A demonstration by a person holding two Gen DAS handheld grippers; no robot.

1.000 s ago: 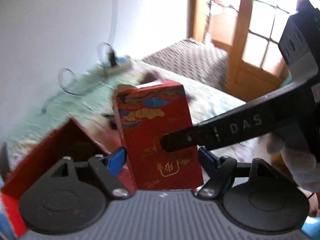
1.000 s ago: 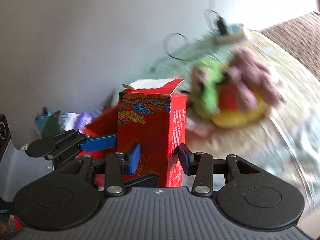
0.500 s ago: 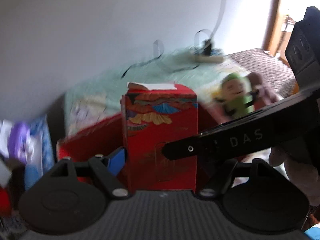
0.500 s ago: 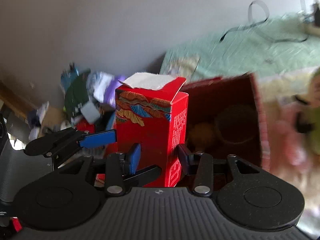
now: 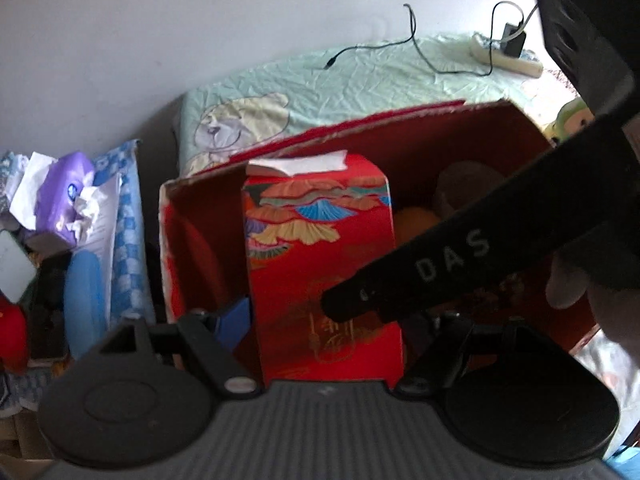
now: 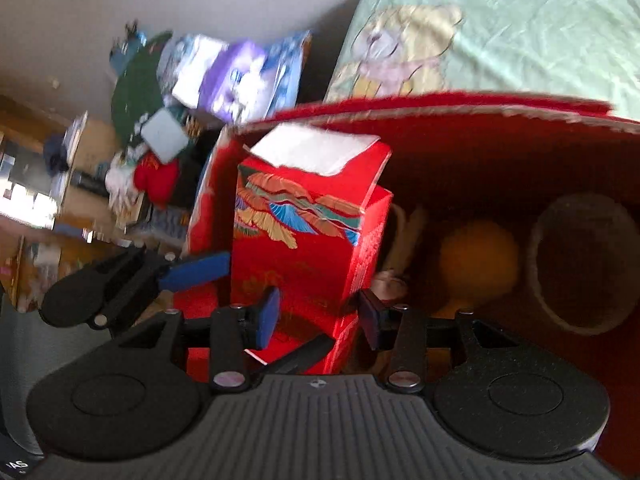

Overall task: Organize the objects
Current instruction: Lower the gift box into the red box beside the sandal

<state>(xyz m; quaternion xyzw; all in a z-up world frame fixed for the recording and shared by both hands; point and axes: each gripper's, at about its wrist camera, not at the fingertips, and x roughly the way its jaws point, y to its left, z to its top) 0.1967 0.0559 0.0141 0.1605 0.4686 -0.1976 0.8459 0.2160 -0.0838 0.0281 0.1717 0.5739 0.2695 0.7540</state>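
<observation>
A tall red carton [image 5: 320, 264] with a fan-and-cloud print and a white torn top flap is held by both grippers over the left end of a big open red box [image 5: 400, 114]. My left gripper [image 5: 328, 320] is shut on the carton's broad faces; only its blue left pad [image 5: 236, 316] shows. My right gripper [image 6: 318, 316] clamps the carton [image 6: 304, 240] low down. Its jaws are opening, with the pads still against the carton. Its black finger [image 5: 420, 272] crosses the left wrist view. The box [image 6: 440, 108] holds an orange ball [image 6: 476, 264] and a woven cup [image 6: 580, 264].
The box sits on a pale green bedsheet [image 5: 360, 76] with a bear print, a black cable [image 5: 416, 40] and a power strip [image 5: 508, 56]. Left of the bed is a pile of clutter with a purple tissue pack [image 5: 64, 196]. A green plush toy [image 5: 568, 120] peeks from behind the box.
Both grippers carried the carton away from the plush toys on the bed, leftward and downward, to over the open red box. The right jaws stand slightly wider.
</observation>
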